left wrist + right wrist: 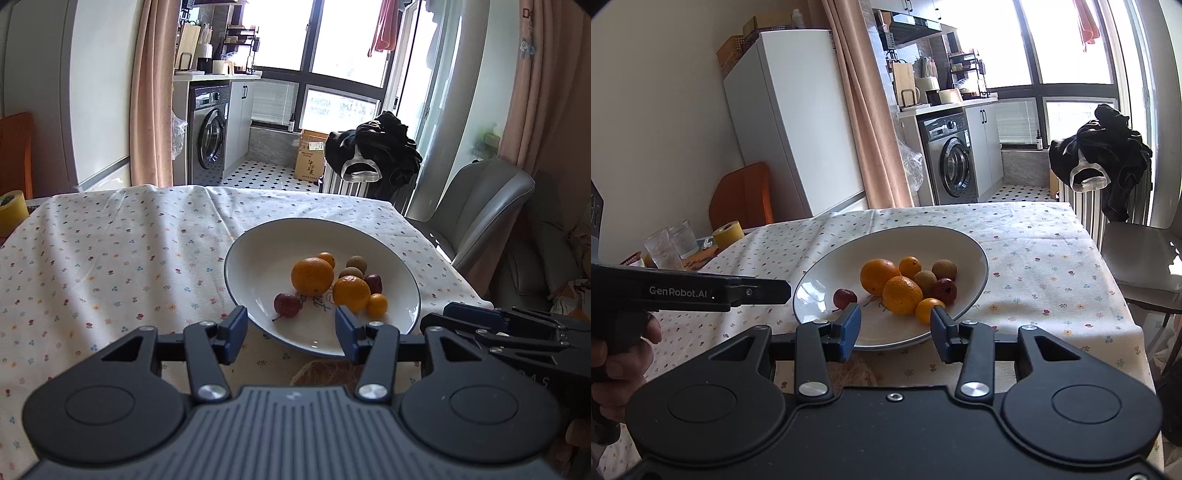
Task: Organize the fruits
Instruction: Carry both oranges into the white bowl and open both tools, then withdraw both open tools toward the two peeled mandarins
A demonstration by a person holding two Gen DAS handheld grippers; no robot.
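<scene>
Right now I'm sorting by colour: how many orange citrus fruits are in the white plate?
4: two large ones at the centre, one small behind them, one small at the near rim. Others may be hidden.

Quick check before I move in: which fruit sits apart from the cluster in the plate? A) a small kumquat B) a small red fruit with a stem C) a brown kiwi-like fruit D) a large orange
B: the small red fruit lies alone near the plate rim, left of the orange pile.
</scene>
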